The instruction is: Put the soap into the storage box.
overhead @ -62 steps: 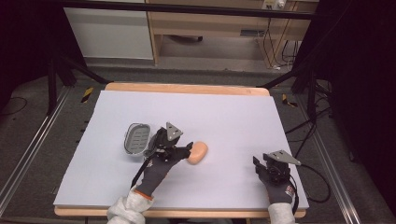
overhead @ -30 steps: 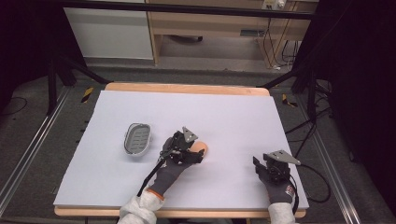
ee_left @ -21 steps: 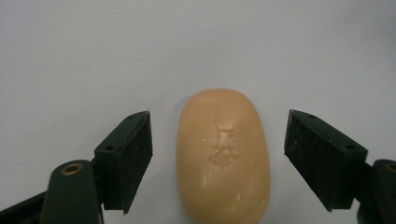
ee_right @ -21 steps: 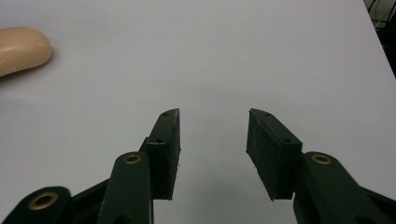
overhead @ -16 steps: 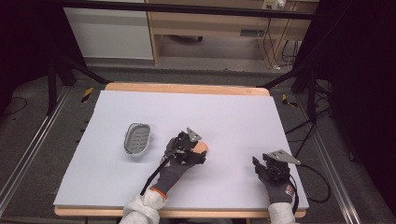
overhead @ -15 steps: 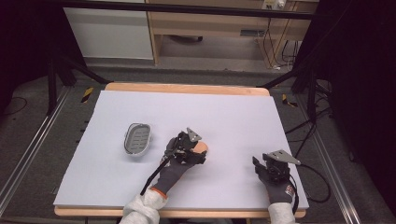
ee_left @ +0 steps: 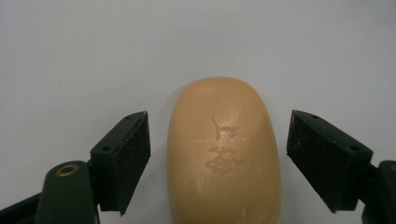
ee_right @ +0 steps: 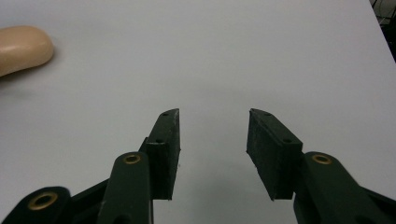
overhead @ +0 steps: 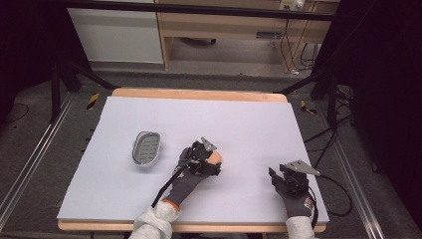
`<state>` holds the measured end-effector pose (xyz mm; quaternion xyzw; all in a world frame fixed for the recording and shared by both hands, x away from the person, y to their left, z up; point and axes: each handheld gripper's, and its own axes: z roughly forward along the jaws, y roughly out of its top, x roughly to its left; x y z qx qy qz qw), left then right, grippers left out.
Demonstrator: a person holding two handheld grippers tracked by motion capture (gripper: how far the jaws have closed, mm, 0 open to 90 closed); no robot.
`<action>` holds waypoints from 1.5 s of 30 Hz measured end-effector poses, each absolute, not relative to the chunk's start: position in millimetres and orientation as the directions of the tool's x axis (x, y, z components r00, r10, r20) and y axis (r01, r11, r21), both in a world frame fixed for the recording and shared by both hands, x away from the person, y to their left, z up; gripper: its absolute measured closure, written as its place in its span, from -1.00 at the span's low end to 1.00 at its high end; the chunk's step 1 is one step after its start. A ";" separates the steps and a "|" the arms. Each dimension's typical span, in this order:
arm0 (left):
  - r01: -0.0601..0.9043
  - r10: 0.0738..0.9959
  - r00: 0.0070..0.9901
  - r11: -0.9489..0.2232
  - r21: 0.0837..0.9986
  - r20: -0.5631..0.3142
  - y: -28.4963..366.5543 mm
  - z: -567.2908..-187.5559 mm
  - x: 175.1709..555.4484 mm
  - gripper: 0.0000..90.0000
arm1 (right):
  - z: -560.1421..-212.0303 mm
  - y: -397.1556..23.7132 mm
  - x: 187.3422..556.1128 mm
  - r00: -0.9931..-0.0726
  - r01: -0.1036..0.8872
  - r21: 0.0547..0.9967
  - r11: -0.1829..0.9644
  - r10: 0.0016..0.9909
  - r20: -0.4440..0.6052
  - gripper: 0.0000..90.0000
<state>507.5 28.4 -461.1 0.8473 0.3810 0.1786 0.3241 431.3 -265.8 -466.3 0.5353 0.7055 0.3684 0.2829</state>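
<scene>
Two tools are at work here, and your left tool (ee_left: 219, 158) has the step in hand: its jaws stand wide apart on either side of the soap bar (ee_left: 225, 149), with a gap showing between each pad and the bar, so nothing is gripped yet. The bar lies flat on the desk (overhead: 249, 119) near the middle, just right of the grey soap dish (overhead: 147, 148). Keep the bar centred between the pads, lower until they bracket its widest part, and close slowly (soap is slick and could squirt out forward if you pinch only its rounded end). Squeeze across the short width, as you are lined up now.

Your right tool (ee_right: 212, 154) rests over bare desk near the front right corner, jaws parted but fairly narrow, holding nothing; in its own view the bar (ee_right: 21, 49) sits well off to one side.

Room is generous: open surface lies between bar and dish, so a short carry leftward meets nothing. Mind the dish's raised rim on the way in, and keep the right tool away from the front edge.
</scene>
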 end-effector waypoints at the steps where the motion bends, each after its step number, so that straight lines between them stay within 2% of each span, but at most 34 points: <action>1: 0.533 0.763 0.645 -0.497 0.685 0.051 27.6 -462.3 507.7 -0.53 | -466.3 -265.7 431.3 -0.267 0.547 0.823 0.156 0.964 -0.005 0.20; 19: 0.569 0.767 0.641 -0.500 0.653 0.029 26.6 -473.0 513.0 -0.41 | -466.1 -265.9 431.5 -0.268 0.549 0.821 0.156 0.963 -0.003 0.21; 24: 0.570 0.760 0.650 -0.502 0.650 0.017 26.5 -473.9 513.6 -0.32 | -466.6 -265.2 431.8 -0.272 0.549 0.820 0.160 0.962 -0.006 0.21; 45: 0.583 0.764 0.645 -0.504 0.637 0.014 26.0 -471.9 515.0 -0.29 | -466.4 -265.1 432.2 -0.272 0.554 0.818 0.154 0.962 0.003 0.21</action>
